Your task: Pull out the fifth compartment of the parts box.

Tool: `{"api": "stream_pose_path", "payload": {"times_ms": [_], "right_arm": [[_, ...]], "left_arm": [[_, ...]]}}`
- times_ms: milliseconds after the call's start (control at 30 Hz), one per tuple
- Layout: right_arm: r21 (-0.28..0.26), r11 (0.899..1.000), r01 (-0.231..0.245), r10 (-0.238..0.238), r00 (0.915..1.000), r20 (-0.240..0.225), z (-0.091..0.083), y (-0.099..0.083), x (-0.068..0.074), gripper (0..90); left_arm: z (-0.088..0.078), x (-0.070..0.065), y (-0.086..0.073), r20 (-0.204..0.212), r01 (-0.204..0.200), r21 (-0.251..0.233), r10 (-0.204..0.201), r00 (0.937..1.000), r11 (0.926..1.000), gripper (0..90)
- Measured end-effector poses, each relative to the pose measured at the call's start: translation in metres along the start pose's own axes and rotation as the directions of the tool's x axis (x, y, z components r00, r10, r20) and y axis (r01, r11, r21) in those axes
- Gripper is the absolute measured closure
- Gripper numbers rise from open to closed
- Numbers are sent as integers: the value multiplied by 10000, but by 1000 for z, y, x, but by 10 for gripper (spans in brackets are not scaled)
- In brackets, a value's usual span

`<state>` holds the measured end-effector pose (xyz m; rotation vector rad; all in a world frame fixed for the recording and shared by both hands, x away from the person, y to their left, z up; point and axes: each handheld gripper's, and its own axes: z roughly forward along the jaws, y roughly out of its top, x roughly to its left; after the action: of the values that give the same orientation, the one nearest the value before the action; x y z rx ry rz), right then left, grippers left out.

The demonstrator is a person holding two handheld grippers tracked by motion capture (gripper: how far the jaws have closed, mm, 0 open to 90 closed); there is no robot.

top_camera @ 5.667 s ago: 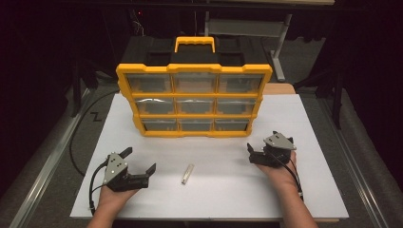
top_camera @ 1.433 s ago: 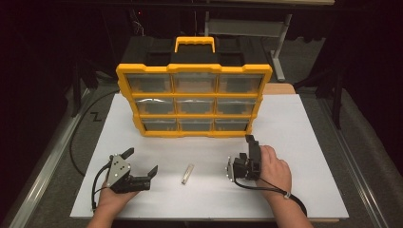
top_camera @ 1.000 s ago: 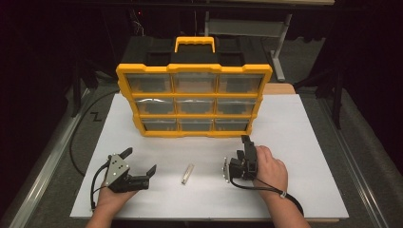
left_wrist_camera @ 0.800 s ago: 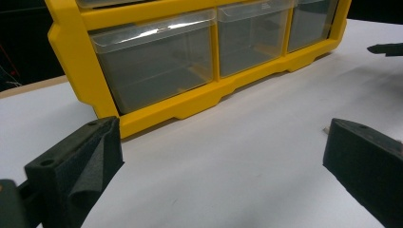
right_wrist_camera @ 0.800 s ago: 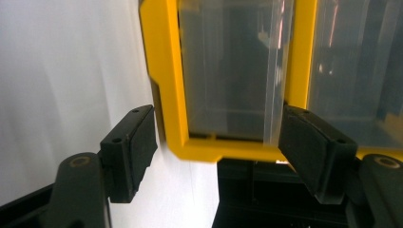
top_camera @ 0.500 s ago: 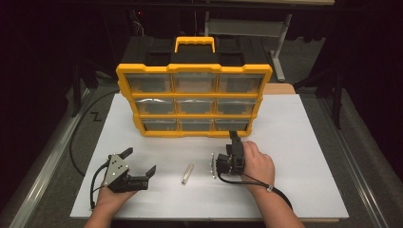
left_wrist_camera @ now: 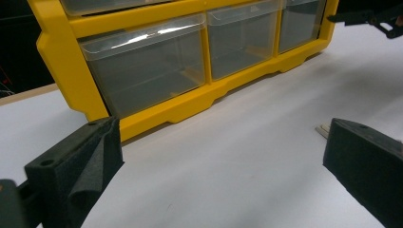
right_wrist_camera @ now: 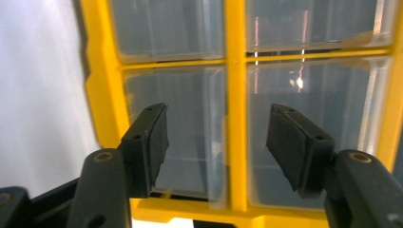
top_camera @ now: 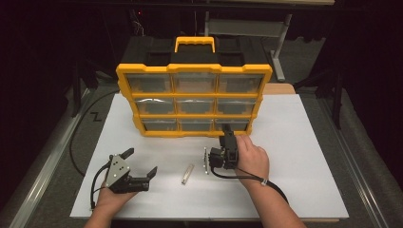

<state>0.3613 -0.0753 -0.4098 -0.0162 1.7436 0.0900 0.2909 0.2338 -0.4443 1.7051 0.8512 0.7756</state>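
White board (top_camera: 294, 142) is set with one yellow organizer (top_camera: 194, 100) of nine drawers; two spread-jawed, empty grippers are seen, right gripper (top_camera: 227, 134) facing it, left gripper (top_camera: 141, 163) beside one small stick (top_camera: 187, 174).

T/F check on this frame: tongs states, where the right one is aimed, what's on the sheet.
1. The right tongs are open, pointed at the yellow drawer organizer's bottom row. True.
2. The left tongs grip a drawer. False: open, resting on the white sheet, apart from the organizer.
3. A small metal piece lies on the sheet between the hands. True.
4. The organizer lies flat. False: it stands upright, handle on top.
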Motion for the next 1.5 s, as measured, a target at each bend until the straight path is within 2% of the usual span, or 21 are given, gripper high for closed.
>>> {"api": "stream_pose_path", "payload": {"times_ms": [67,133,333,400,467,633,700,733,833,933,967,1000,1067,1133,1300,1333,1433,1500], "right_arm": [[-62,9998,-189,189,9997,132,0,1,-3,432],[-195,9998,-59,65,9995,306,1,3,-9,445],[-258,9995,-171,182,9988,454,0,8,-19,467],[-325,9995,-28,47,9984,570,0,10,-23,475],[-324,9994,-156,176,9979,618,0,12,-26,484],[-488,9988,-40,82,9962,865,-2,19,-39,517],[-499,9987,-145,187,9962,845,-2,20,-41,527],[-525,9986,-27,77,9954,955,-3,22,-46,538],[-527,9985,-172,223,9951,963,-3,24,-48,549],[-616,9981,78,-10,9941,1088,-2,29,-56,567],[-608,9981,-131,194,9943,1049,-2,29,-55,570],[-652,9979,3,68,9941,1082,-1,31,-57,577],[-615,9980,-121,185,9943,1053,-1,31,-58,582],[-635,9980,23,48,9939,1103,1,34,-61,589],[-637,9979,-96,167,9936,1121,6,38,-68,610],[-695,9975,129,-48,9932,1165,9,39,-71,615],[-612,9981,-6,73,9940,1093,12,41,-70,623],[-601,9982,86,-20,9940,1089,14,43,-70,628]], "left_arm": [[0,0,0,27,-30,-1,30,10000,10000,2],[0,0,0,43,-21,-22,21,10000,10000,2],[0,-1,0,83,-43,-43,44,10000,10000,2],[0,-1,0,100,-61,-28,61,9999,10000,2],[0,-1,0,106,-71,-26,71,9999,10000,2],[-1,-1,0,130,-92,-43,92,9999,9999,2],[-1,-1,1,137,-85,-58,86,9999,9999,2],[-1,-1,1,144,-104,-50,104,9998,9999,2],[-1,-1,1,165,-120,-47,121,9998,9999,2],[-1,-1,1,174,-129,-45,129,9998,9999,2],[-1,-1,1,177,-134,-43,135,9998,9999,2],[-1,-1,1,190,-127,-42,128,9997,9999,2],[-1,-1,1,202,-134,-40,135,9997,9999,2],[-1,-1,1,213,-129,-40,130,9997,9999,2],[-1,-1,1,249,-168,-50,169,9995,9998,2],[-1,-1,1,252,-173,-53,174,9995,9998,2],[-1,-1,1,268,-161,-52,162,9995,9999,2],[-1,-1,1,282,-161,-59,163,9995,9999,2]]}}
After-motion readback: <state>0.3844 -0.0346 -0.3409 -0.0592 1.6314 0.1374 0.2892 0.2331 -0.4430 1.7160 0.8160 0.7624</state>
